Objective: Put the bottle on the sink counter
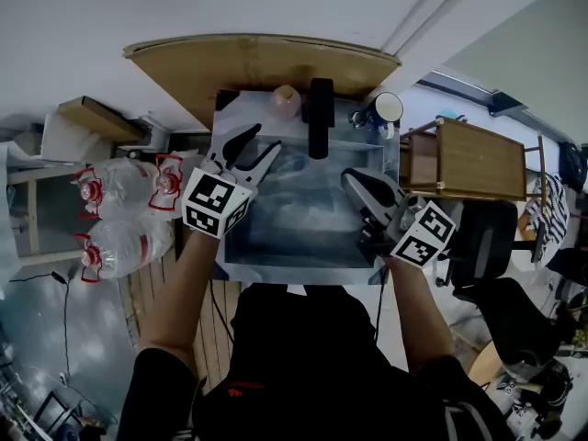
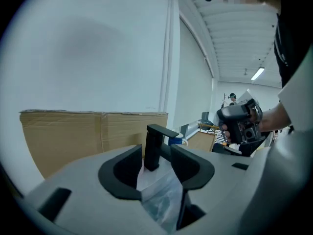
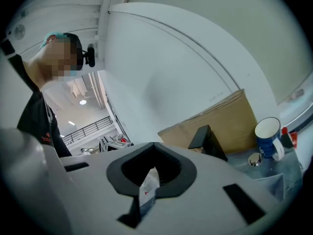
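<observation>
Closest is my black shirt [image 1: 303,356]. Bottles [image 1: 124,214] lie left of the sink [image 1: 303,257]. My left gripper [image 1: 266,138] is closing, clear plastic [image 2: 161,199] between its jaws. Right gripper [image 1: 352,180] is pressed together. I should open wide and grab one bottle around its middle.

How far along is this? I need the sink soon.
Done: nothing yet; the bottle lies in the sink. In hand: the right gripper pinches its plastic, and the left gripper is closing its jaws around it. Left: lifting it onto the counter.
</observation>
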